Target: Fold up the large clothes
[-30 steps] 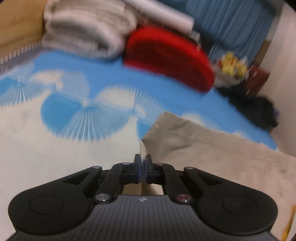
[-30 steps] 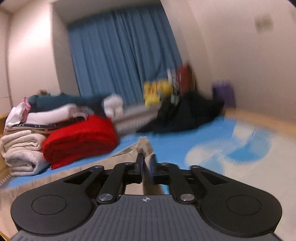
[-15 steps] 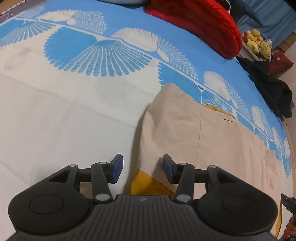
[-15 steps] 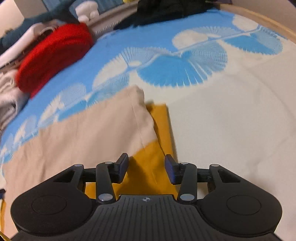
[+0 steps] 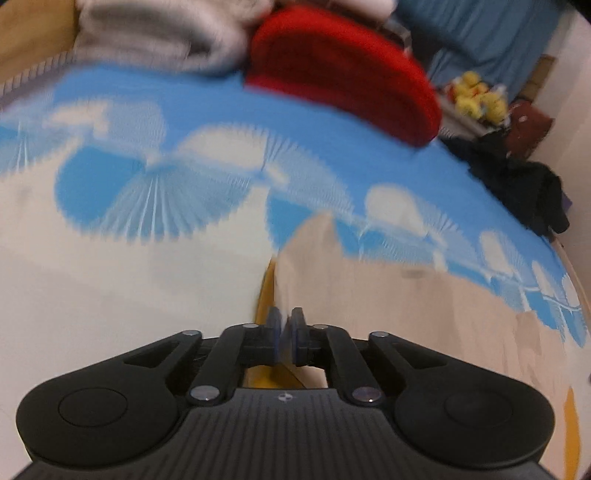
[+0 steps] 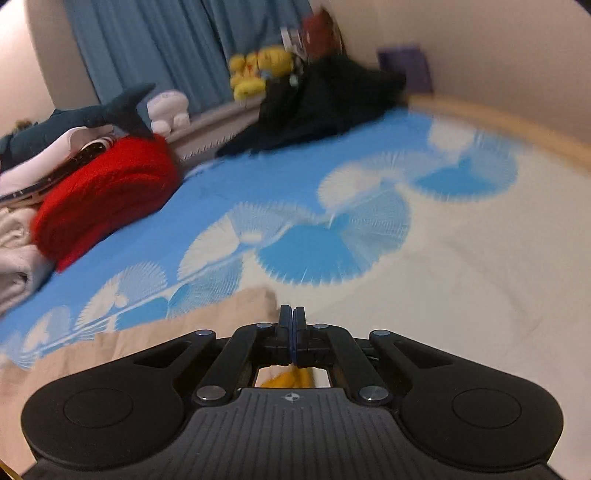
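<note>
Black linkage arms fill the bottom of both wrist views. The left tongs [image 5: 285, 334] are closing, their blue pads nearly together on the near edge of a beige garment [image 5: 406, 314]; a mustard-yellow layer [image 5: 266, 295] shows just under that edge, and blur hides how much cloth sits between the pads. The right tongs [image 6: 292, 332] are pressed together at the garment's other near corner [image 6: 207, 321], where a bit of yellow fabric [image 6: 288, 380] shows behind the pads; whether cloth is actually pinched there I cannot tell.

The beige garment lies flat on a bed whose sheet [image 6: 461, 277] is cream near the tongs and blue with white fan shapes farther off. Beyond it a folded red blanket [image 5: 343, 70] rests on the sheet beside a pile of pale folded cloth [image 5: 155, 33]. A dark heap of clothing [image 6: 325, 99] lies at the far edge, with yellow plush toys [image 6: 258, 70] and blue curtains [image 6: 155, 48] behind.
</note>
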Demonstrator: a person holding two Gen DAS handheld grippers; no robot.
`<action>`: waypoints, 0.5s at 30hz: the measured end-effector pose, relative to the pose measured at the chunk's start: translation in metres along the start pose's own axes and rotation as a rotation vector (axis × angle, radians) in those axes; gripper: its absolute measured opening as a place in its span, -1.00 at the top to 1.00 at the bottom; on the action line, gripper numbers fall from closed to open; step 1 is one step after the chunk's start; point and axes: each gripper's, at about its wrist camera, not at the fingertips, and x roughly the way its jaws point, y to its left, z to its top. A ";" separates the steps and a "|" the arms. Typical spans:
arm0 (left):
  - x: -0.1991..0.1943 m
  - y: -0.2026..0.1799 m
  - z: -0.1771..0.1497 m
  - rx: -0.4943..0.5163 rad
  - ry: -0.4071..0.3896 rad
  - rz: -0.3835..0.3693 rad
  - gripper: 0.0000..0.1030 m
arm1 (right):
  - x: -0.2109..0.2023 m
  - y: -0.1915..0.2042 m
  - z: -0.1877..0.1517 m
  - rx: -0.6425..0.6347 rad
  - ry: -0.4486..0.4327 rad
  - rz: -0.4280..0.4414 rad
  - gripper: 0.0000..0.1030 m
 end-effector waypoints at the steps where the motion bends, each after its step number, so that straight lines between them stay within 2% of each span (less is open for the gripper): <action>1: 0.003 0.004 -0.001 -0.016 0.022 -0.001 0.75 | 0.009 -0.002 -0.003 0.007 0.050 0.024 0.92; 2: 0.006 0.008 -0.001 -0.028 0.043 -0.011 0.61 | 0.017 -0.001 -0.006 -0.004 0.089 0.031 0.73; 3: 0.009 0.012 -0.003 -0.040 0.067 -0.027 0.49 | 0.024 0.000 -0.010 -0.020 0.117 0.020 0.21; 4: 0.011 0.015 -0.003 -0.048 0.081 -0.037 0.33 | 0.032 0.002 -0.015 -0.039 0.138 -0.002 -0.04; 5: 0.012 0.018 -0.005 -0.052 0.089 -0.039 0.30 | 0.037 0.005 -0.018 -0.052 0.153 -0.011 -0.13; 7: 0.015 0.018 -0.008 -0.047 0.099 -0.026 0.31 | 0.044 0.008 -0.024 -0.059 0.197 0.004 0.00; 8: 0.016 0.015 -0.007 -0.034 0.092 -0.019 0.71 | 0.044 0.012 -0.025 -0.075 0.200 0.021 0.37; 9: 0.014 0.011 -0.005 -0.008 0.058 -0.010 0.97 | 0.043 0.018 -0.025 -0.114 0.189 0.008 0.94; 11: 0.002 0.003 0.000 0.028 -0.032 -0.011 0.96 | 0.030 0.031 -0.021 -0.193 0.109 0.000 0.99; 13: -0.005 -0.003 0.002 0.049 -0.093 -0.015 0.96 | 0.011 0.035 -0.012 -0.177 -0.021 0.013 1.00; 15: -0.001 -0.007 0.002 0.048 -0.089 -0.013 0.96 | 0.005 0.030 -0.009 -0.123 -0.064 -0.019 1.00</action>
